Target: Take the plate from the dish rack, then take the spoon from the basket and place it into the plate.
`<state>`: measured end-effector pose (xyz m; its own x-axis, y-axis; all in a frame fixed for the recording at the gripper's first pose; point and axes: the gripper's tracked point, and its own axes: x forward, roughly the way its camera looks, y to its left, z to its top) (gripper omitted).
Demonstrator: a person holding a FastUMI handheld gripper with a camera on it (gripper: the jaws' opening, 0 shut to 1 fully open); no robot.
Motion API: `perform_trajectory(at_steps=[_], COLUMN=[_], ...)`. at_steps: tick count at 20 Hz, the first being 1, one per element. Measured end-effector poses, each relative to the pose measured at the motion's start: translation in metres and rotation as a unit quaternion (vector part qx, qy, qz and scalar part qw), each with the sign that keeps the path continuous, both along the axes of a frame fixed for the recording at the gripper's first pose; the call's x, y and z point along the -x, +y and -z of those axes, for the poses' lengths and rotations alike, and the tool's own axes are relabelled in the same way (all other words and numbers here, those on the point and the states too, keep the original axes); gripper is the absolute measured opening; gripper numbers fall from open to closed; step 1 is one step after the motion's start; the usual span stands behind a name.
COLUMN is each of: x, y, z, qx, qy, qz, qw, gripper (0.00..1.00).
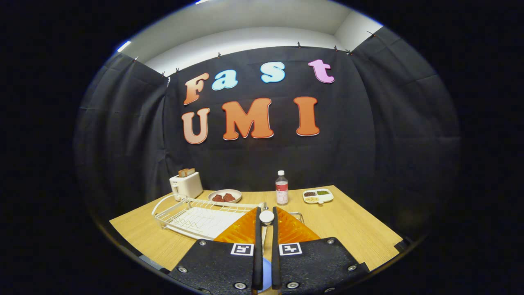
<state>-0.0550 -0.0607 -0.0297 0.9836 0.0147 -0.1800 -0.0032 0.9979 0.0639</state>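
My gripper (266, 210) is shut on a spoon (266, 217). Its white rounded end stands up between the two black fingers, and a blue part of it shows low in the gap between them. Right beneath the fingers lies the orange ribbed plate (239, 232) on the wooden table, showing on both sides of the fingers. The white wire dish rack (192, 215) stands just beyond and to the left of the plate, with no dishes in it. A bit of wire rim (300, 214), maybe the basket, peeks out behind the plate on the right.
Along the back of the table (356, 233) stand a white toaster (186, 184) with toast, a small plate of red food (224, 196), a clear bottle (281, 188) and a divided white dish (318, 195). Bare table lies right of the fingers.
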Motion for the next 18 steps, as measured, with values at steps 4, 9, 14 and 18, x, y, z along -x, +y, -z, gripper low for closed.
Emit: perform_trajectory(at_steps=[4,9,14,18], x=[0.021,0.028,0.027,0.032], y=[0.032,0.058,0.057,0.052], z=[0.021,0.066,0.104,0.132], qx=[-0.009,-0.041,-0.061,-0.05], qy=[0.005,0.031,0.053,0.074], qz=[-0.067,-0.12,-0.127,-0.127], qw=[0.998,0.991,0.989,0.988], gripper=[0.08,0.08,0.08,0.08])
